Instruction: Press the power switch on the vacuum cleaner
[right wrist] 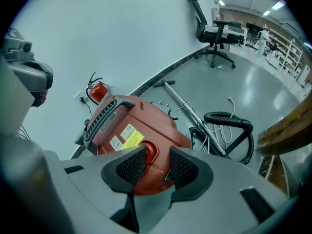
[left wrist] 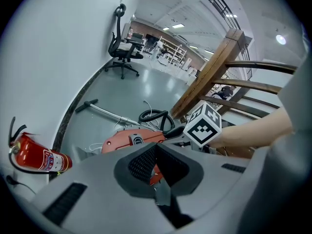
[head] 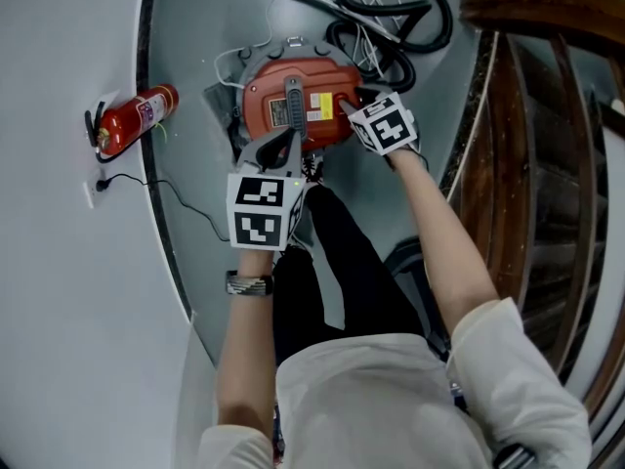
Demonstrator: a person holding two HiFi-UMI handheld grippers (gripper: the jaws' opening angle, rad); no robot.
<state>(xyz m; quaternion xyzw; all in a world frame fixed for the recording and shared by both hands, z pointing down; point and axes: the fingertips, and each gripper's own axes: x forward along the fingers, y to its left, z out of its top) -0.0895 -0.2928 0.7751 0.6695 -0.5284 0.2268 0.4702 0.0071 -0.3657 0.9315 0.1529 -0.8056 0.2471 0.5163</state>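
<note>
Your right hand-held gripper, jaws narrowly apart and empty, sits right at the round power switch on the red vacuum cleaner, which stands on the floor. I can't tell whether it touches. That fits a press about to land or one just released. Your left hand-held gripper, tips together on nothing, hovers over the vacuum cleaner's body.

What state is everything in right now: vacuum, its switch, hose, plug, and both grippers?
Vacuum, upright on the floor, handle on top.
Switch, pressed or not: cannot tell.
Hose, coiled on the floor behind the vacuum.
Plug, in the wall socket.
Left gripper, shut, empty, over the vacuum's near edge.
Right gripper, open, tips at the switch.
</note>
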